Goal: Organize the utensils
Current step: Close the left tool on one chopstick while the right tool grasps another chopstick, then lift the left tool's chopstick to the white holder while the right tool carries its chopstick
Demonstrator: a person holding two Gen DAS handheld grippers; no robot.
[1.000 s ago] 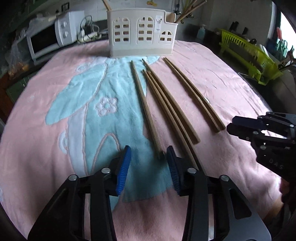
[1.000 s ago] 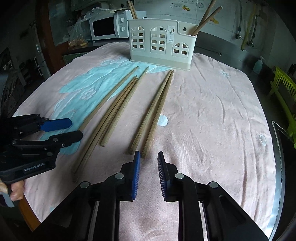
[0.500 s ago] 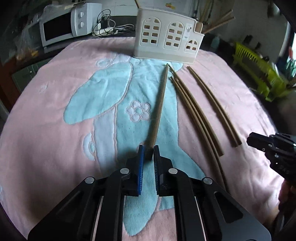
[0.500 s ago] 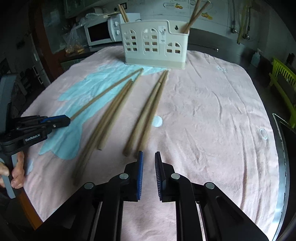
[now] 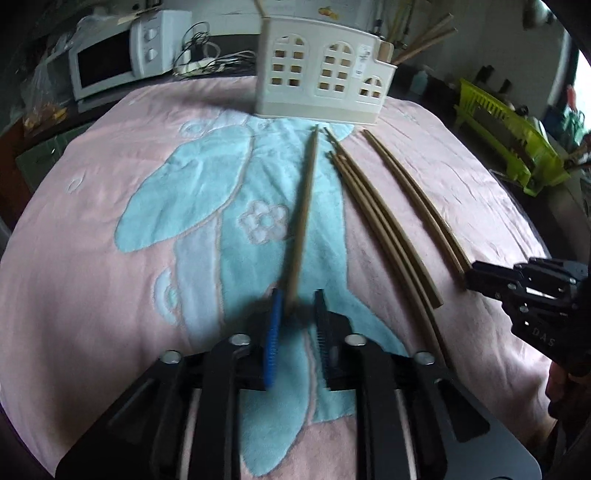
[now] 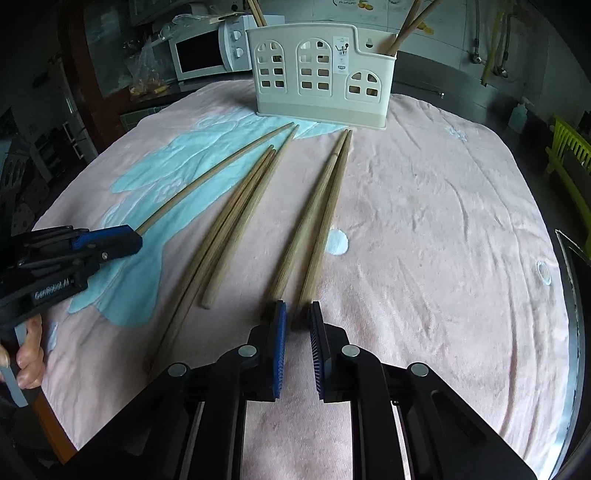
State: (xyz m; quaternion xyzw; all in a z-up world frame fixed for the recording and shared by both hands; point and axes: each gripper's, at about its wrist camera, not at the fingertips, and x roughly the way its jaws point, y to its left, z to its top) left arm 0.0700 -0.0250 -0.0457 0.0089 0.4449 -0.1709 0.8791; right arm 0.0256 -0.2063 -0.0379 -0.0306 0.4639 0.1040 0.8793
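Several wooden chopsticks lie on a pink and blue towel [image 5: 110, 258] before a cream utensil holder [image 5: 321, 81] [image 6: 321, 77]. The near end of a single chopstick [image 5: 304, 206] [image 6: 207, 181] sits between the pads of my left gripper [image 5: 297, 306] [image 6: 136, 242]. Its jaws are opening, and a gap shows on the right side. A pair of chopsticks [image 6: 317, 210] [image 5: 417, 199] ends at my right gripper [image 6: 298, 310] [image 5: 471, 275]. That gripper is shut to a narrow slit, with one stick's end at its mouth. Three more chopsticks [image 6: 236, 218] lie between.
More chopsticks [image 6: 406, 26] stand in the holder's right compartment. A white microwave [image 5: 114, 59] sits beyond the table at the back left. A green dish rack [image 5: 506, 136] stands off to the right. A hand [image 6: 29, 354] holds the left gripper near the table's edge.
My left gripper shifted onto the single chopstick's end, closed on it half a second ago, and its jaws have now parted. The right gripper narrowed slightly and reached the ends of the pair.
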